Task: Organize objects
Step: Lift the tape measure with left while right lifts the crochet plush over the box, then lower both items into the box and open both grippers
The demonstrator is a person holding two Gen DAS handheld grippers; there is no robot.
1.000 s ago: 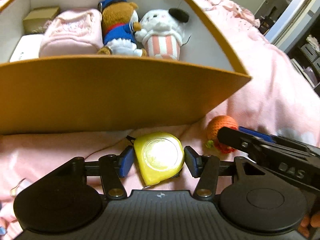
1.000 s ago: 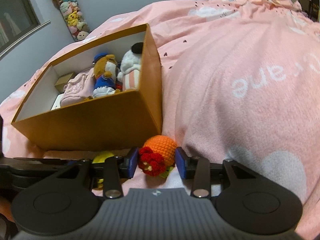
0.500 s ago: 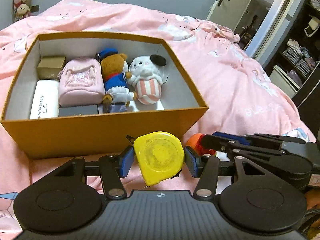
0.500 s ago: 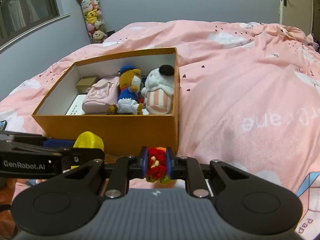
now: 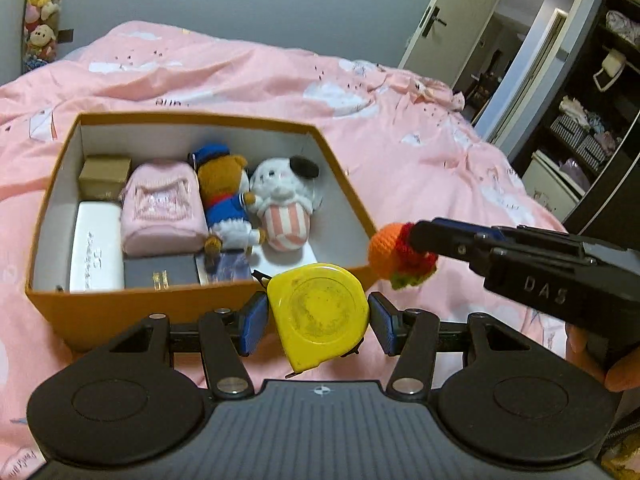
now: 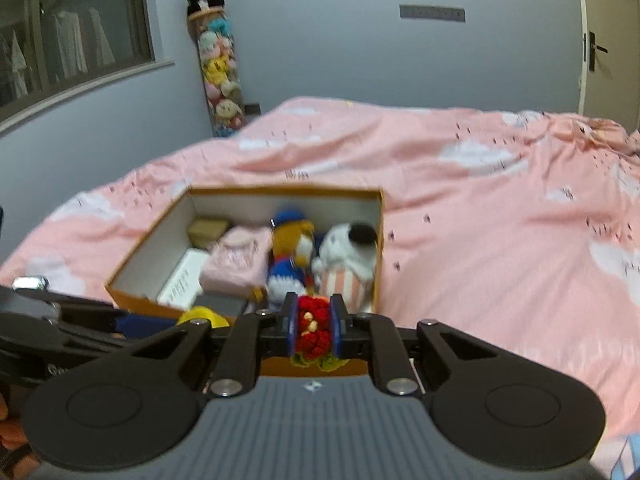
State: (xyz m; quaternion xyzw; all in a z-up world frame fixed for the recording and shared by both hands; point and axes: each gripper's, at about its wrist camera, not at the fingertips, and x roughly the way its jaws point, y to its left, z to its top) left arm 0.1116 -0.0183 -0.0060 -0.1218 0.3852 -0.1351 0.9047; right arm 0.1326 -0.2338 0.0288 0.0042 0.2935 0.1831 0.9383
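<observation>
Above a pink bedspread, the left gripper clamps a yellow tape measure; the right gripper pinches a crocheted orange toy beside the open box.

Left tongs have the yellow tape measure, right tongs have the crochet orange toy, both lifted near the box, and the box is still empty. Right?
Not quite: the box is not empty. The left wrist view shows two plush toys, a pink pouch and small cases inside. The rest holds: left tongs grip the tape measure, right tongs the crochet toy.
</observation>
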